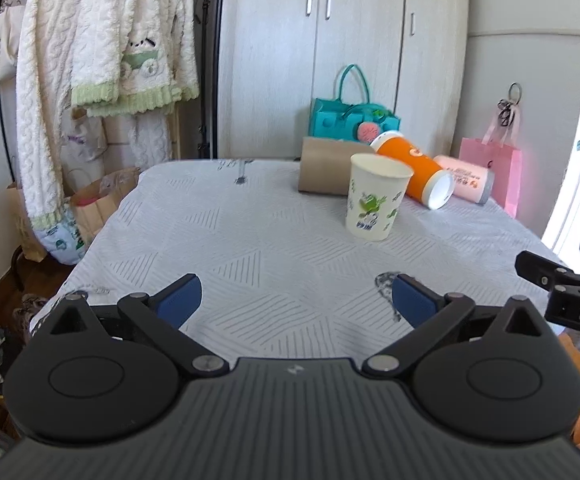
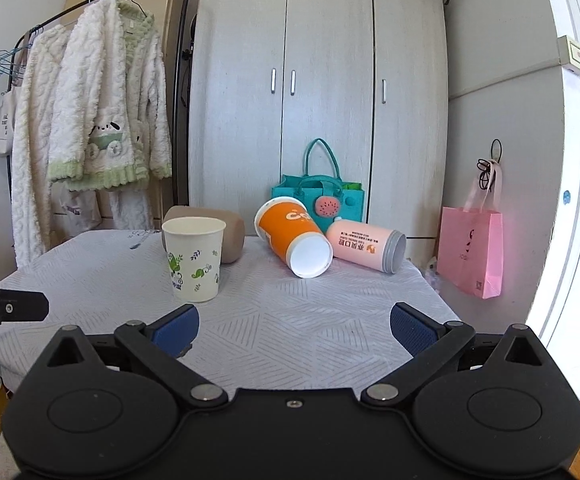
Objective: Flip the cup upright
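Note:
A white paper cup with green leaf print (image 1: 375, 198) stands upright on the table, mouth up; it also shows in the right wrist view (image 2: 194, 258). Behind it an orange cup (image 1: 413, 174) lies on its side, base toward me, also in the right wrist view (image 2: 293, 236). A pink cup (image 1: 467, 180) lies on its side beside it (image 2: 363, 248). A brown cup (image 1: 325, 166) lies further back (image 2: 220, 232). My left gripper (image 1: 295, 300) is open and empty above the near table. My right gripper (image 2: 293, 326) is open and empty, near the front edge.
The table wears a grey-white patterned cover (image 1: 250, 248). A teal handbag (image 2: 317, 196) and a pink paper bag (image 2: 469, 252) stand behind it against the wardrobe (image 2: 321, 80). A rack of fleecy robes (image 2: 90, 132) stands at the left. The right gripper's tip shows in the left wrist view (image 1: 561, 280).

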A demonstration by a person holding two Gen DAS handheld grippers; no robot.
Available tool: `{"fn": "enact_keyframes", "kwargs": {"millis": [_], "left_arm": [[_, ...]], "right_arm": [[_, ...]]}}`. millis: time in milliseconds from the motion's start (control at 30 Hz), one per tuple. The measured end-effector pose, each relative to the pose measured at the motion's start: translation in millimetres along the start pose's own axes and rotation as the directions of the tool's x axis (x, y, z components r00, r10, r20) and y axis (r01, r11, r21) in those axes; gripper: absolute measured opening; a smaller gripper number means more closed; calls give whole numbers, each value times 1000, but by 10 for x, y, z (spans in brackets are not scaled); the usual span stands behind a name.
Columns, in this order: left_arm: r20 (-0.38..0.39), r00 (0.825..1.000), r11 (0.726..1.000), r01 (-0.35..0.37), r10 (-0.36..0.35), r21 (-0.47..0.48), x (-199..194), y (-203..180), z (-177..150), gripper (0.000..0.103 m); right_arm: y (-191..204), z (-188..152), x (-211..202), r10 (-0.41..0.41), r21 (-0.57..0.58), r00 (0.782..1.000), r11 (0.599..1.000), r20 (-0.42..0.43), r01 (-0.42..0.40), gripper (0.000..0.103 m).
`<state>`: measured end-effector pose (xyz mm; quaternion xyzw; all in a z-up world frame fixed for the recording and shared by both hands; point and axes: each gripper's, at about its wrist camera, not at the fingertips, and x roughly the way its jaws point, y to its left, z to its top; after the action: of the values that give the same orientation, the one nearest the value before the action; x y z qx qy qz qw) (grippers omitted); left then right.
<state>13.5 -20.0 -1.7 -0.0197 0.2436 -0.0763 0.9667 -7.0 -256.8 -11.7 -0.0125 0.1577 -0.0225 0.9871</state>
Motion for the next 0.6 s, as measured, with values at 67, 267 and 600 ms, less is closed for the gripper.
{"fn": "enact_keyframes", "kwargs": {"millis": [67, 267, 600], "left_arm": [[-42, 999, 1000, -15, 14, -18, 60, 12, -9, 103], [-63, 997, 998, -46, 43, -53, 144, 65, -61, 103], [-33, 996, 997, -80, 79, -22, 142, 12, -116, 103]], "right_arm": [[36, -15, -3, -3, -8, 1000, 1000, -8, 3, 103], [76, -53, -21, -5, 11, 1000, 1000, -18, 5, 103], [61, -47, -28, -23, 48, 1000, 999, 2, 23, 103]]}}
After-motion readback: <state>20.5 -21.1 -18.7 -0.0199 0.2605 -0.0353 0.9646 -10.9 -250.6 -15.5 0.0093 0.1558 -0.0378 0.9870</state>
